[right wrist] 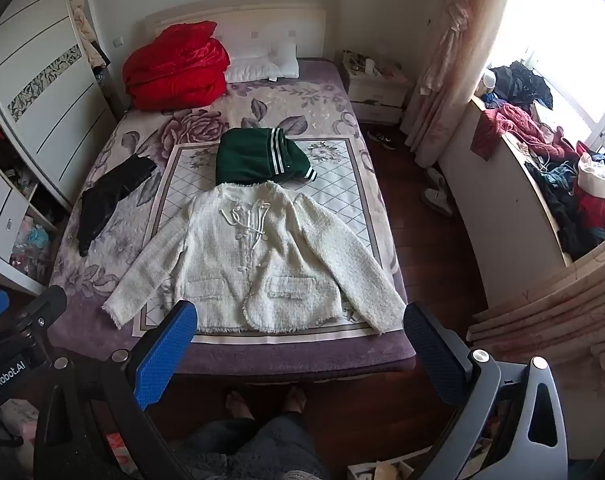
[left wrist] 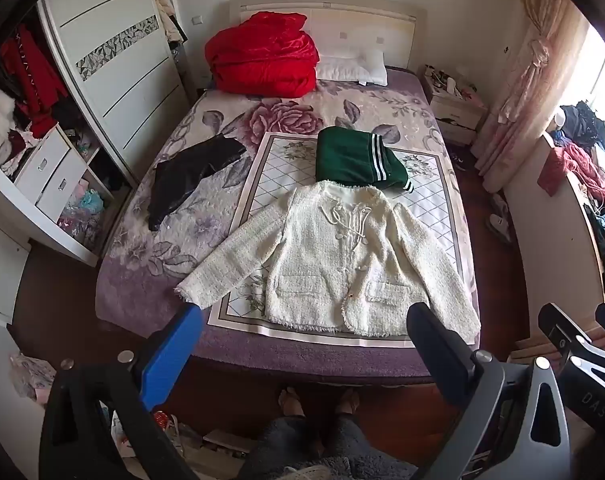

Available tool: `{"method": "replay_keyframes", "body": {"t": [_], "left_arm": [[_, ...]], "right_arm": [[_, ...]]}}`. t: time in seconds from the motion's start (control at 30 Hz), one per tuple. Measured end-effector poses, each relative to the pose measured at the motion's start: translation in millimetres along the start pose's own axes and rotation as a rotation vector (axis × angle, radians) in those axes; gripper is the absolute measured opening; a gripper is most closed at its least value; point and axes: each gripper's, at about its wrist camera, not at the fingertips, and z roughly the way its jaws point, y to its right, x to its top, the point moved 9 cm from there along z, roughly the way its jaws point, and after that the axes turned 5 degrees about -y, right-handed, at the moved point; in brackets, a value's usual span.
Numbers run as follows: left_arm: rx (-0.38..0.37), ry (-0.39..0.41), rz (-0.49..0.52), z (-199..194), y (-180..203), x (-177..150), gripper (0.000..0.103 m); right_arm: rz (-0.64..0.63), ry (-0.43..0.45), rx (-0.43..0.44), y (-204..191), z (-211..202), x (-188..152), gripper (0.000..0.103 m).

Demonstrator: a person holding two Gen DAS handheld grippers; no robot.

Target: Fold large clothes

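Since both grippers hang above the foot of the bed with nothing between their fingers, the step in hand looks like the first reach for the garment, and the care lies in choosing where to take hold. Nearest the cameras, the left gripper (left wrist: 304,344) has its blue and black fingers spread as wide as they go, and the right gripper (right wrist: 298,340) is spread just the same; both tilt steeply down toward the mattress edge, with the person's feet (left wrist: 318,400) on the dark floor below. Just beyond the fingertips lies the white tweed jacket (left wrist: 342,256), front up and flat on the quilted mat (left wrist: 278,184), its frayed hem near the foot of the bed (right wrist: 262,356), sleeves angled out to either side and the lace ties at the neck lying loose. A tidy fold would probably start with each gripper taking one sleeve near the cuff (right wrist: 114,312), pinching only the top layer of thick cloth and not the mat under it, then drawing the sleeves across the chest. The fabric looks bulky, so a deep bite should hold better than a tip pinch. Farther up, the green striped garment (left wrist: 358,160) touches the jacket's collar and already looks folded; the fold should stay clear of it. The black garment (left wrist: 190,176) lies well apart to one side, and the red quilt (left wrist: 262,60) and pillow (left wrist: 354,66) sit by the headboard.
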Motion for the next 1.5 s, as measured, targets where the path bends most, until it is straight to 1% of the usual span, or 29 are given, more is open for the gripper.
{"method": "replay_keyframes", "body": {"t": [0.23,0.37,0.43,0.63,0.7,1.07,1.13,1.33,1.5], "left_arm": [[0.003,0.002,0.004,1.8,3.3,0.6,0.103],[-0.002,0.006,-0.002,-0.2,0.2,0.4,0.103],[-0.001,0.007,-0.001,-0.3,0.4,0.5,0.103],[-0.002,0.009,-0.002,0.0,0.1,1.0,0.103],[-0.003,0.010,-0.004,-6.0,-2.4,11.2,0.103],[0.006,0.026,0.006,-16.6,0.2,17.0,0.103],[0.008,0.028,0.007,-17.1,0.1,18.1,0.103],[0.012,0.034,0.008,-18.4,1.5,19.4,0.103],[0.014,0.039,0.008,-20.0,1.8,21.9,0.103]], "right_arm": [[0.003,0.013,0.010,-0.1,0.2,1.0,0.103],[0.007,0.013,0.010,0.4,-1.7,0.6,0.103],[0.007,0.013,0.008,0.1,-7.7,6.3,0.103],[0.003,0.016,0.002,-2.2,-5.2,6.8,0.103],[0.002,0.017,0.001,-2.9,-6.2,8.7,0.103],[0.001,0.023,0.002,-10.2,-10.1,13.3,0.103],[-0.005,0.025,0.002,-13.8,-18.0,22.8,0.103],[-0.007,0.025,0.008,-15.8,-23.5,28.7,0.103],[-0.007,0.030,0.007,-13.5,-23.5,27.8,0.103]]}}
